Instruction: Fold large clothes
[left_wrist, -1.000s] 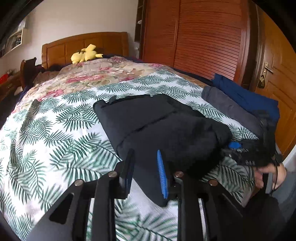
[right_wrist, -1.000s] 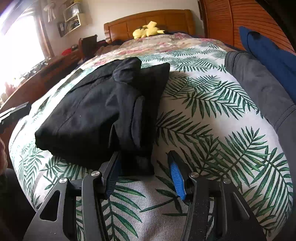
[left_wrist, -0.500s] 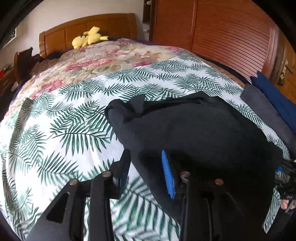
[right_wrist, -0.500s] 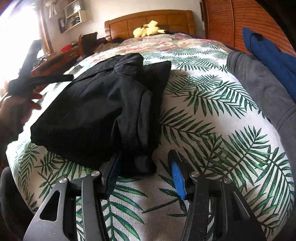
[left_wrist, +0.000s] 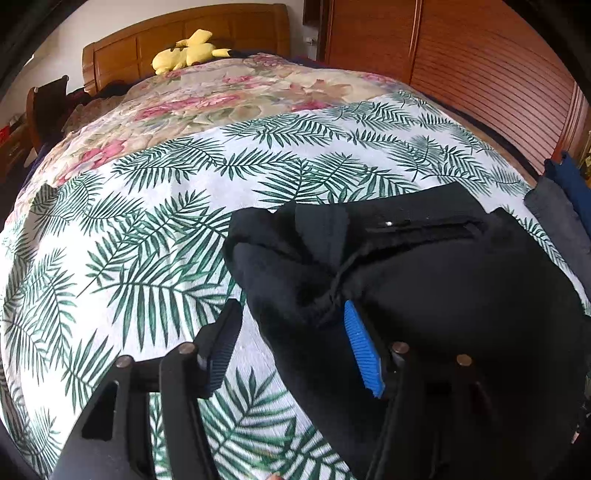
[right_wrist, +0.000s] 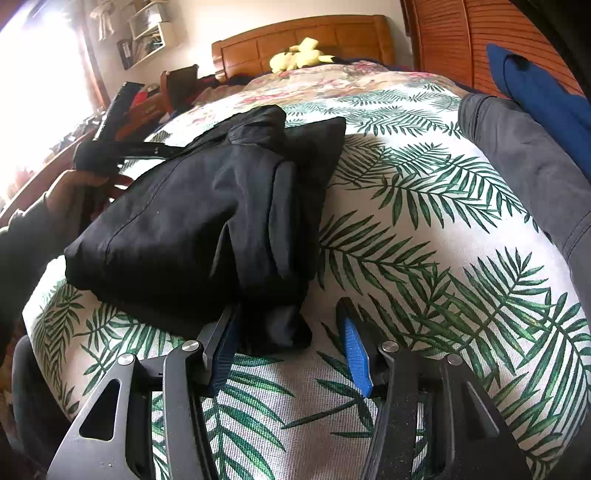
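Black garment (right_wrist: 207, 225) lies bunched on the palm-print bedspread (right_wrist: 424, 258). Left gripper (left_wrist: 291, 343), jaws just opening and wide apart, has a fold edge between them, unclamped. Right gripper (right_wrist: 288, 343) gapes too, the garment's hem at its eleven o'clock.

Daylight floods in from the window (right_wrist: 33, 92) at my right camera's upper left, blown out to white glare. The black garment (right_wrist: 207, 221) beside it throws a soft shadow onto the palm-print sheet (right_wrist: 424, 229). My fisheye views bend the headboard (left_wrist: 184, 40); corners vignette black. Focus stays sharp.
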